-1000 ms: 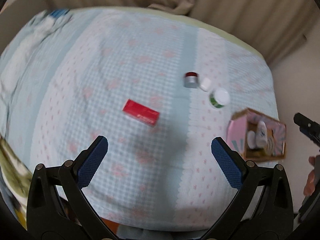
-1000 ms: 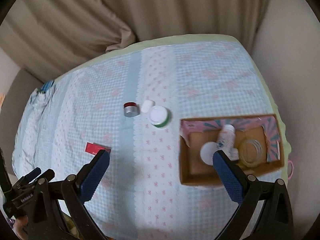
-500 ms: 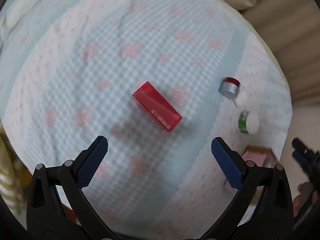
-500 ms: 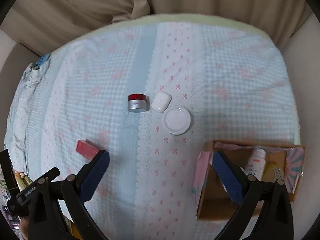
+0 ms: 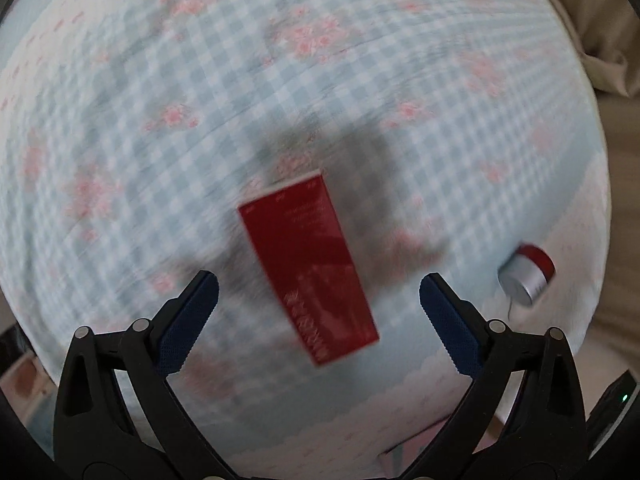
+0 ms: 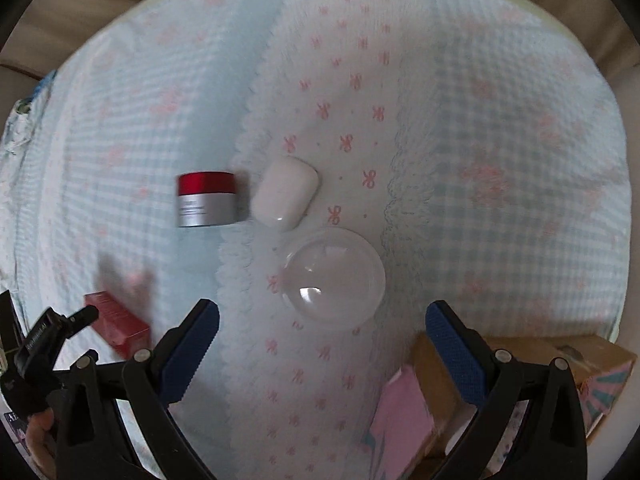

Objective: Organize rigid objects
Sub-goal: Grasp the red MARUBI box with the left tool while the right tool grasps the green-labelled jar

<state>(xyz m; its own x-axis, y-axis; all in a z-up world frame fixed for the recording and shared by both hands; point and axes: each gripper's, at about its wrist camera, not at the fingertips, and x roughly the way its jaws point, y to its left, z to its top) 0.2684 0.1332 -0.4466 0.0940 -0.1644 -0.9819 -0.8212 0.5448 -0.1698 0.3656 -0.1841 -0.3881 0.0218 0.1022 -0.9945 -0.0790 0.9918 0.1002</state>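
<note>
Two handheld grippers hang over a bed covered in a pale blue gingham bedspread (image 5: pixel 200 80) with pink flowers and a white strip printed with pink bows. In the left wrist view, the left gripper (image 5: pixel 319 294) has its jaws spread wide and holds nothing; a red box (image 5: pixel 310 266) lies flat on the bedspread between its blue pads and a little ahead of them, its long side running roughly along the fingers, and touches neither pad (the picture is blurred, so the white lettering on the box cannot be read). Off to the right in that view sits a small jar with a red lid (image 5: pixel 527 274) and a silver body. In the right wrist view, the right gripper (image 6: pixel 322 322) also has its jaws wide apart and empty. Just ahead of its fingertips, on the white bow-print strip, stands a round white-lidded jar (image 6: pixel 334 278), seen from above. Beyond it lies a smooth white case (image 6: pixel 286 193) with rounded corners, and just beside that, to the left, the same red-lidded jar stands upright. The red box shows at lower left, with the left gripper close over it. At lower right, behind the right finger, is an open cardboard box (image 6: pixel 428 384) with pink and teal patterned sides; its contents are hidden.
</note>
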